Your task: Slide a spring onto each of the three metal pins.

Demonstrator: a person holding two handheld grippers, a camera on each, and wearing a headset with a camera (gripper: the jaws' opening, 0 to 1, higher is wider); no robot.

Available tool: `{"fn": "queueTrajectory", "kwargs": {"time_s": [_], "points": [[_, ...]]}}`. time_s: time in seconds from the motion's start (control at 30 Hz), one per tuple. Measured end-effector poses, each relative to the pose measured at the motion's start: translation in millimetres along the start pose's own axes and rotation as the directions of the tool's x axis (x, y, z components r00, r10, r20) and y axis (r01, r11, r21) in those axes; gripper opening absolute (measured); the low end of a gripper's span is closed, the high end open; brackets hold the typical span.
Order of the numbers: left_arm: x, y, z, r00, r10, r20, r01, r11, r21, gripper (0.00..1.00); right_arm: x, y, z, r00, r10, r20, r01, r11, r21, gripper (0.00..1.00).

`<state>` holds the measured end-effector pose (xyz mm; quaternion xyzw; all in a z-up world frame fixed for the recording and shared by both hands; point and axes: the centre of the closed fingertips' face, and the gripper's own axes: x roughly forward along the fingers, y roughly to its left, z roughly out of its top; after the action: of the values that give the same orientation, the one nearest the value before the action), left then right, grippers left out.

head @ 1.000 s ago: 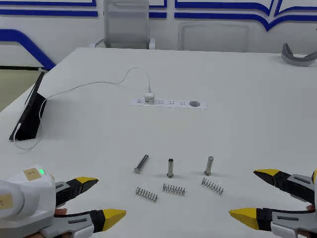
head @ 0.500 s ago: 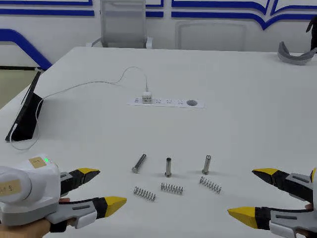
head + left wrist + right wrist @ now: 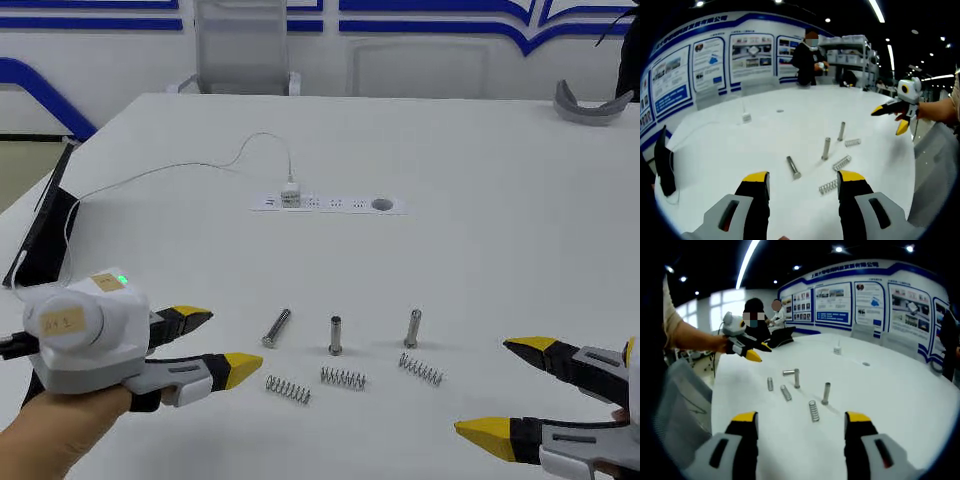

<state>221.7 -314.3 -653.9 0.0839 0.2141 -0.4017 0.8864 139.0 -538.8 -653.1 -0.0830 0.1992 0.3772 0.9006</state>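
Jaws on both tools stand wide apart with nothing between them: the left gripper (image 3: 228, 338), held in a hand (image 3: 55, 435), is at the near left of the white table (image 3: 500, 200), and the right gripper (image 3: 487, 388) is at the near right. Between them in the head view, the left pin (image 3: 277, 328) lies on its side, while the middle pin (image 3: 335, 335) and the right pin (image 3: 412, 328) stand upright. Just in front of each lies 1 loose coil: the left spring (image 3: 288, 389), the middle spring (image 3: 343, 377) and the right spring (image 3: 421, 369). All 3 lie flat on the table, apart from the pins. Farther back, the head view takes in a power strip (image 3: 345, 205) with a white charger (image 3: 290, 194) plugged in, a thin cable (image 3: 170, 175) running to a dark tablet (image 3: 40, 240) propped at the left edge, and a grey chair (image 3: 245, 45). The 2 gripper views look outward across the table to blue-and-white posters (image 3: 752, 50) on the wall and a standing person (image 3: 807, 57); each also catches the opposite gripper beyond the parts. The left gripper carries 2 pale stickers (image 3: 63, 321) with handwriting too small to read and a lit green light (image 3: 122, 280). The poster text is too blurred to read.
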Motion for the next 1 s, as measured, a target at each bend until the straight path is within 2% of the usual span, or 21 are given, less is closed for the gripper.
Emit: {"fn": "queueTrajectory", "kwargs": {"time_s": [0.37, 0.6, 0.83, 1.0], "points": [[33.6, 8.9, 10.2, 0.9980, -0.006, -0.063, 0.010, 0.998, 0.064, 0.52, -1.4, -0.9, -1.2, 1.0000, -0.003, 0.002, 0.003, 1.000, 0.010, 0.71], [54.5, 16.0, 4.9, 0.9918, -0.002, -0.128, 0.013, 0.996, 0.084, 0.49, -2.9, -3.2, -2.6, 1.0000, -0.007, 0.004, 0.007, 1.000, 0.021, 0.71], [67.6, 21.7, 3.1, 0.9862, 0.029, -0.163, -0.014, 0.995, 0.095, 0.43, -3.3, -3.2, -3.7, 1.0000, -0.007, 0.004, 0.007, 1.000, 0.029, 0.70], [79.4, 22.6, -2.4, 0.9785, 0.048, -0.201, -0.024, 0.992, 0.120, 0.39, -3.4, -4.3, -4.9, 1.0000, -0.007, 0.003, 0.007, 0.999, 0.039, 0.69]]}}
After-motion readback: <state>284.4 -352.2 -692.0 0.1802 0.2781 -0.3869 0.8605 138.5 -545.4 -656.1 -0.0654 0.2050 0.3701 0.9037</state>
